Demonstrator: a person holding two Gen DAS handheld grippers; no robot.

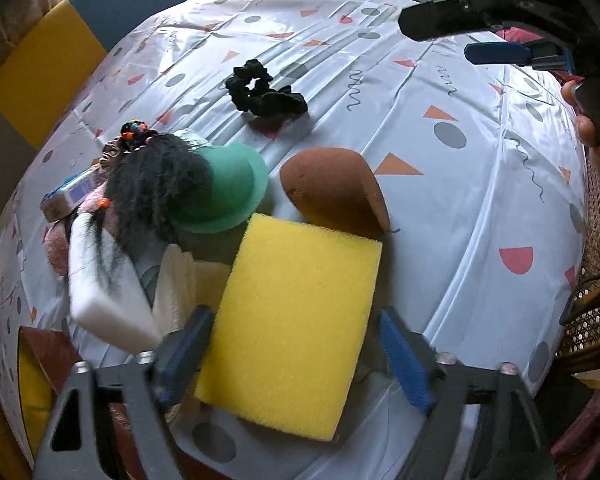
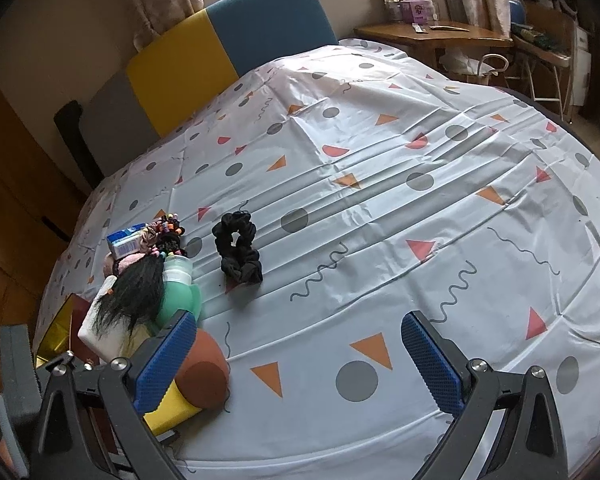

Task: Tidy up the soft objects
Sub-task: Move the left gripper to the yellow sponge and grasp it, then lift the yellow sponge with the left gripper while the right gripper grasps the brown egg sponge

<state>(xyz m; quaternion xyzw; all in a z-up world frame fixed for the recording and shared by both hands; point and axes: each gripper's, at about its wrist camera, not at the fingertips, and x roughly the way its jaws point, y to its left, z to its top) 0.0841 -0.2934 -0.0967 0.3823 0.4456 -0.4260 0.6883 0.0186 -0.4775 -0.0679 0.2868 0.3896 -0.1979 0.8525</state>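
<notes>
Tablecloth (image 2: 380, 152): white, printed with grey discs, orange and red triangles, red half-discs, grey squiggles.
Sponge (image 1: 296, 320), near edge: bright yellow.
Domed sponge (image 1: 332, 192) beside it: rust brown.
Cup-shaped piece (image 1: 224, 188): mint green.
Hairpiece (image 1: 152, 192): black.
Foam block (image 1: 108, 292): white.
Scrunchie (image 1: 260, 88), toward the middle: black.
Small hair ties (image 2: 170, 226), left edge: multicoloured.
Carton (image 2: 126, 242): blue and white.
Gripper pads (image 2: 432, 364): blue.
Chair back (image 2: 228, 48), far edge: yellow and teal.

Yellow sponge (image 1: 296, 332) between open left gripper (image 1: 296, 356) fingers (image 1: 404, 364), patterned tablecloth (image 1: 460, 208)
</notes>
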